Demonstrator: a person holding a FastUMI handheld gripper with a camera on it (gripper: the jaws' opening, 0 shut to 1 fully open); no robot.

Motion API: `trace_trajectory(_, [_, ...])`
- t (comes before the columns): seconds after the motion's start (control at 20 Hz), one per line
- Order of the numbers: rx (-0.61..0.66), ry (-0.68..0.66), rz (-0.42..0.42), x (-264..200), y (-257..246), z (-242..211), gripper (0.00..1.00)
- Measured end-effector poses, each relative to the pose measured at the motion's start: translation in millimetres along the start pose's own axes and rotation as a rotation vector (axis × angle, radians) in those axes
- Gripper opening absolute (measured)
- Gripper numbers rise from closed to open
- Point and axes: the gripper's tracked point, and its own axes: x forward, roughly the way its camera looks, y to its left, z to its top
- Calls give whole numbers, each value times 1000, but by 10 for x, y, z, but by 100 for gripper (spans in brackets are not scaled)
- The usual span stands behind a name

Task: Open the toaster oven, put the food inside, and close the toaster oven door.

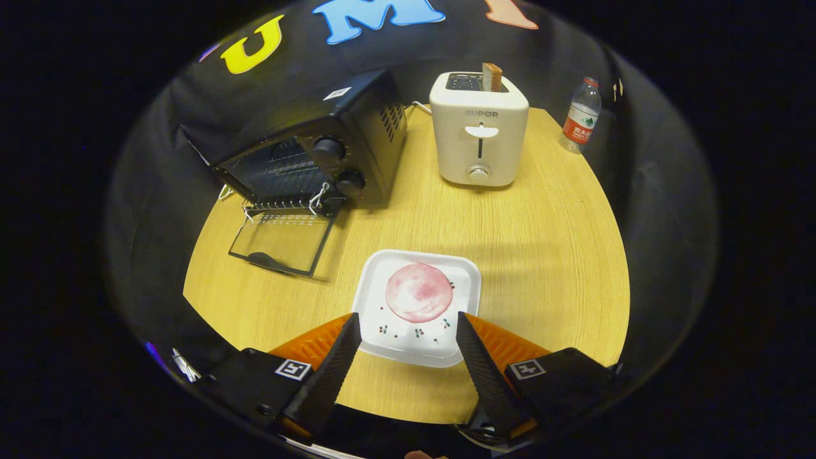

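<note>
Fingers (349, 326) of the gripper (407, 320) are spread wide at lower centre, holding nothing, their tips over the near edge of a white plate (465, 280). Between and just ahead of them lies the food (419, 292), a round pink slice, flat on the plate. The wide spread looks meant to straddle the slice for a pick-up. At upper left the black oven (357, 137) stands with its glass door (284, 242) already dropped flat onto the wooden table (542, 242), so the cavity is ready to receive the food. Further out, upper centre, a white toaster (479, 137) holds a slice of bread (491, 76); a water bottle (581, 116) stands at upper right.
</note>
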Motion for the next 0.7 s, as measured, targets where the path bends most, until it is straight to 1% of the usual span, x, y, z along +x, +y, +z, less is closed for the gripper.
trace_trajectory(0.2, [-2,30,-35,206,-308,-127,97])
trace_trajectory(0.4, [-15,108,-75,424,-502,-333,98])
trace_trajectory(0.6, [20,153,-89,569,-551,-431,99])
trace_trajectory(0.65, [22,143,-94,583,-552,-395,99])
trace_trajectory(0.7, [19,150,-93,601,-536,-399,97])
